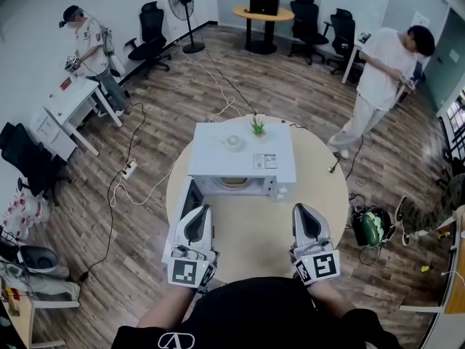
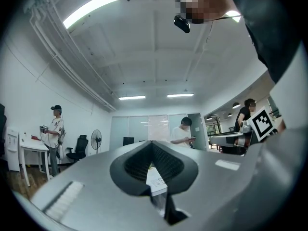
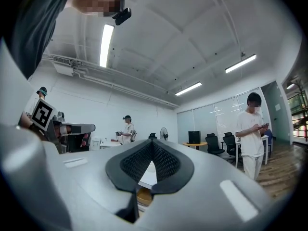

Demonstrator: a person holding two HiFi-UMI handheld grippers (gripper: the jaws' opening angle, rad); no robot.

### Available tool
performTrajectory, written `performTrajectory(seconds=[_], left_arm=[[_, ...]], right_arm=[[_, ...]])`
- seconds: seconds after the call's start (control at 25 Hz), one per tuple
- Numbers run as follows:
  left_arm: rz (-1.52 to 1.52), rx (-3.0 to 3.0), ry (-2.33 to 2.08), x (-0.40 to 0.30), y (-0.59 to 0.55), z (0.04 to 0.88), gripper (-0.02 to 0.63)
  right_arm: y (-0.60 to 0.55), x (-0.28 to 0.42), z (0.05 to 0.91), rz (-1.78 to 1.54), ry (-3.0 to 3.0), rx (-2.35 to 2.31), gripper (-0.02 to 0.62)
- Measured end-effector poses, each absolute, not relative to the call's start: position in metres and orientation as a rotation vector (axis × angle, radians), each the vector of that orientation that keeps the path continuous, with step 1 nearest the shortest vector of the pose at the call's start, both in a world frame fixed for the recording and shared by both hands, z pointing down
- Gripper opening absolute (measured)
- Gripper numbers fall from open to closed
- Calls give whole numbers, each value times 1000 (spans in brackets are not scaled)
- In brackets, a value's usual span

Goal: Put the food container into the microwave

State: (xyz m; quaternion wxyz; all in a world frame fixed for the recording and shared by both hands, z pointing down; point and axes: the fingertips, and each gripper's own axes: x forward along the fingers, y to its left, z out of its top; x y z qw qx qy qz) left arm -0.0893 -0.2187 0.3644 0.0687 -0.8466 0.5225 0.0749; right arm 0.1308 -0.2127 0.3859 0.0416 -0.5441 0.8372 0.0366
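The left tongs (image 1: 198, 213) and right tongs (image 1: 306, 211) are held closed and empty over the desk (image 1: 254, 240). The food container (image 1: 234, 182) appears to be set inside the open microwave (image 1: 243, 147), farther off.

Head view looks steeply down on the microwave (image 1: 243, 158); both gripper views face it, near, almost level.

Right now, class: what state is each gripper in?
Left gripper: closed, holding nothing.
Right gripper: closed, holding nothing.
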Motion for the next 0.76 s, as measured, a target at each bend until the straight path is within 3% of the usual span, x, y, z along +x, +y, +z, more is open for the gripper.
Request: performTrajectory(seconds=[0.76], left_arm=[[219,-2550,1574,-80,-230,371,0]], right_arm=[[-220,137,394,115,2557,-1689,8]])
